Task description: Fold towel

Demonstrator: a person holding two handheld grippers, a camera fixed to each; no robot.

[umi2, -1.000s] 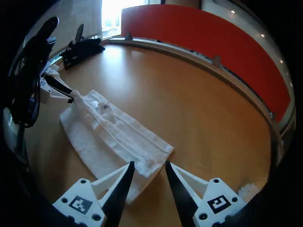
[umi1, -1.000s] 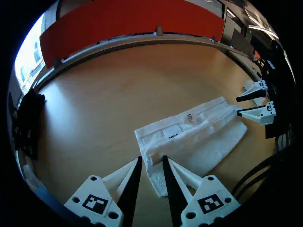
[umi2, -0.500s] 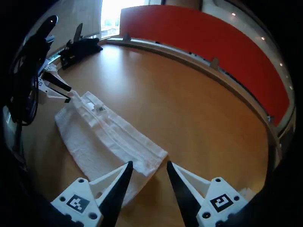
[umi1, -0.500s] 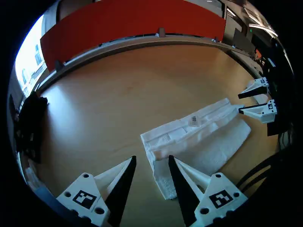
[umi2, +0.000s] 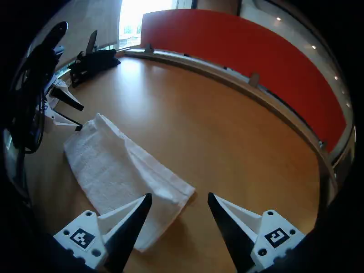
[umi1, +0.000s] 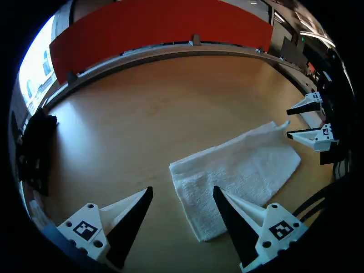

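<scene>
A white towel (umi1: 236, 170), folded into a long rectangle, lies flat on a wooden table (umi1: 136, 118). The left gripper (umi1: 182, 188) sits over one short end of the towel, its two fingers spread wide and gripping nothing. The right gripper (umi2: 179, 194) sits at the opposite short end, its fingers likewise spread apart and empty. A red panel (umi1: 159, 22) runs along the table's far edge.

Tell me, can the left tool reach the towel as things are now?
Probably yes: the left tool is open, the towel lies flat on the table right in front of it, and nothing stands between them.
</scene>
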